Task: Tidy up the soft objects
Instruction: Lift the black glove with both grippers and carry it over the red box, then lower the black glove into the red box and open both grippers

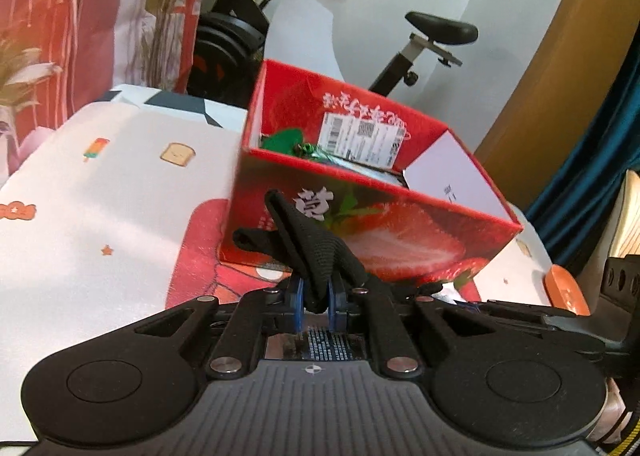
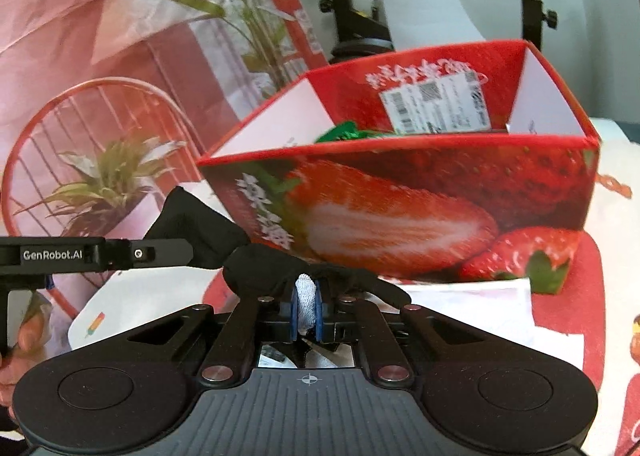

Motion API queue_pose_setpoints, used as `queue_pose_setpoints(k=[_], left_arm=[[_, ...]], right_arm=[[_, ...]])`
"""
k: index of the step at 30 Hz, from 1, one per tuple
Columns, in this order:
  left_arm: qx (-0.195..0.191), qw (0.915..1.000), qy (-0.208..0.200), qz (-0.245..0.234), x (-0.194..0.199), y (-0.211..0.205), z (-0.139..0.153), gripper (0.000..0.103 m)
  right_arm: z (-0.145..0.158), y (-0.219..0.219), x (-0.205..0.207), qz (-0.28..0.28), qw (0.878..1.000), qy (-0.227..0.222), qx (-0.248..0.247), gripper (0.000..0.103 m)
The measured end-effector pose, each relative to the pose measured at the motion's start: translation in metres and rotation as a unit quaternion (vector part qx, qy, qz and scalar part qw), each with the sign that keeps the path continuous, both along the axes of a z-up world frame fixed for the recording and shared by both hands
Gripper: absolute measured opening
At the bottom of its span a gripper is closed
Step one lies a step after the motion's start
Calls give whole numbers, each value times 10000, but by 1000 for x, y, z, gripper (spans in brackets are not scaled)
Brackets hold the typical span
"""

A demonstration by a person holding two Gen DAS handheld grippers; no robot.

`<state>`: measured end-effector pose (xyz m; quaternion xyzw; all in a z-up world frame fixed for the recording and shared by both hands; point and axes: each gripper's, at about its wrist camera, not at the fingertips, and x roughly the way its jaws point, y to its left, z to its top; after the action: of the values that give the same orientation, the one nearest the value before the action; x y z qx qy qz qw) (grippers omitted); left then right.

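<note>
With the left gripper point(image 1: 316, 302) clamped on the black glove point(image 1: 316, 252) and the right gripper point(image 2: 307, 306) pinching what seems its white-tipped end, lift both together over the strawberry box point(image 1: 400, 216) rim before releasing.

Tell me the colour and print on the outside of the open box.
Red, printed with large cut strawberries and white lettering; the box shows best in the right wrist view.
</note>
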<state>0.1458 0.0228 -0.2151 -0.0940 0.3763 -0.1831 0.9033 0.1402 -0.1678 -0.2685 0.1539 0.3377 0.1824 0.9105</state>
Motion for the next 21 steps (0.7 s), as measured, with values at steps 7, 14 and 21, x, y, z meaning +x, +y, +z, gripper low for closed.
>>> queue_pose_setpoints(k=[7, 14, 21], left_arm=[[-138, 9998, -117, 113, -6, 11, 12, 12], [-207, 9981, -573, -65, -2, 10, 36, 12], [-389, 9959, -811, -113, 10, 5, 57, 12]], right_arm=[[22, -4, -3, -59, 9995, -318, 48, 7], [61, -25, 4, -227, 9963, -827, 98, 8], [97, -41, 18, -322, 9916, -1246, 128, 8]])
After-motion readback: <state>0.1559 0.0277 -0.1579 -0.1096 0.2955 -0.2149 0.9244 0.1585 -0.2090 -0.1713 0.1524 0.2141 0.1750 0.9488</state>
